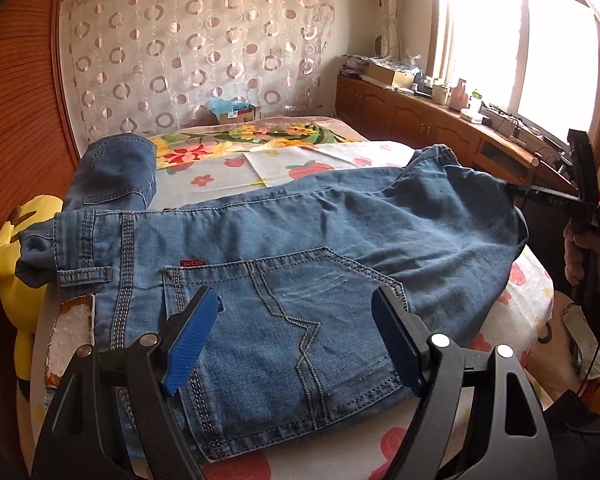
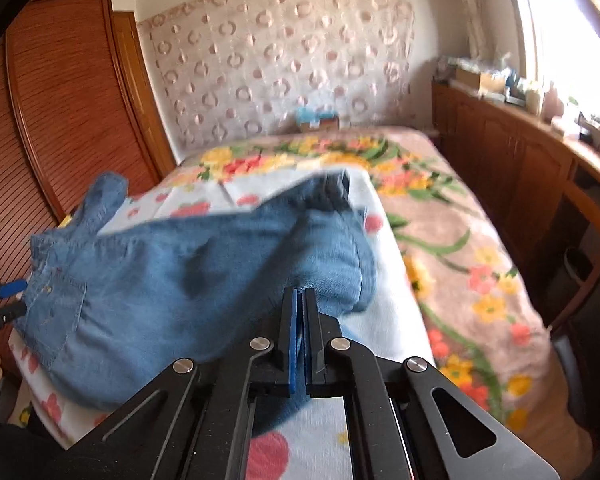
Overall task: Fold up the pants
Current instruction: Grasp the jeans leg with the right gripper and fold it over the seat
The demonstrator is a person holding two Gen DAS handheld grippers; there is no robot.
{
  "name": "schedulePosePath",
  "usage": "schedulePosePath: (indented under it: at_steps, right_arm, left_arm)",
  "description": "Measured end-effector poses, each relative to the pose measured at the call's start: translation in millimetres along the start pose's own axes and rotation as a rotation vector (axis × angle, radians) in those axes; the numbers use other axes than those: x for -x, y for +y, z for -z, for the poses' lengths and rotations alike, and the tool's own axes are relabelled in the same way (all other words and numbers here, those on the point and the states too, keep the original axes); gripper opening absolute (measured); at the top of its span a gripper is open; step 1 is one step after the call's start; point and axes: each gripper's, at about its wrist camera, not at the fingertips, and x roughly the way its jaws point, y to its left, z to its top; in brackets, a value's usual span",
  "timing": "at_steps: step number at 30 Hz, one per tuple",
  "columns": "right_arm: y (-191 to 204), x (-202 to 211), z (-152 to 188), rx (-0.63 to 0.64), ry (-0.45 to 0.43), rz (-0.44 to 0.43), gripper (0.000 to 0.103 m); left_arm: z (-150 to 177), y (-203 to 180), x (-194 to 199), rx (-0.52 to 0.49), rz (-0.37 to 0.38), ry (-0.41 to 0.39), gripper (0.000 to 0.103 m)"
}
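Note:
Blue denim pants [image 1: 284,248] lie across a bed with a flowered sheet [image 1: 228,176], back pocket up. My left gripper [image 1: 296,300] is open, its blue pads [image 1: 192,336] spread just above the back pocket near the waistband. My right gripper [image 2: 300,300] is shut on the pants [image 2: 180,280], pinching a fold of denim at the leg side and lifting it; the view is blurred. It also shows in the left wrist view [image 1: 580,200] at the far right. Another leg part [image 1: 116,172] lies at the back left.
A yellow plush toy [image 1: 16,264] sits at the bed's left edge by a wooden wardrobe [image 1: 16,120]. A wooden cabinet [image 1: 420,116] with clutter runs under the window on the right. A flowered blanket [image 2: 460,248] covers the far bed. A box [image 1: 236,112] stands by the curtain.

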Motion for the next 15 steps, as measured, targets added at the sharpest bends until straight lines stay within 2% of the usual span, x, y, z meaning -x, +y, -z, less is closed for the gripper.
schedulePosePath:
  at_steps: [3,8,15]
  right_arm:
    - [4,15,-8,0.008,-0.055,-0.008,0.002]
    - [26,27,-31,0.071,-0.098,-0.033,0.002]
    - [95,32,-56,0.214,-0.151,-0.148,0.002]
  left_arm:
    - [1,1,2,0.005,-0.002,-0.004,0.080]
    - [2,6,10,0.017,-0.010,-0.023,0.080]
    - [1,24,23,0.039,-0.043,-0.038,0.080]
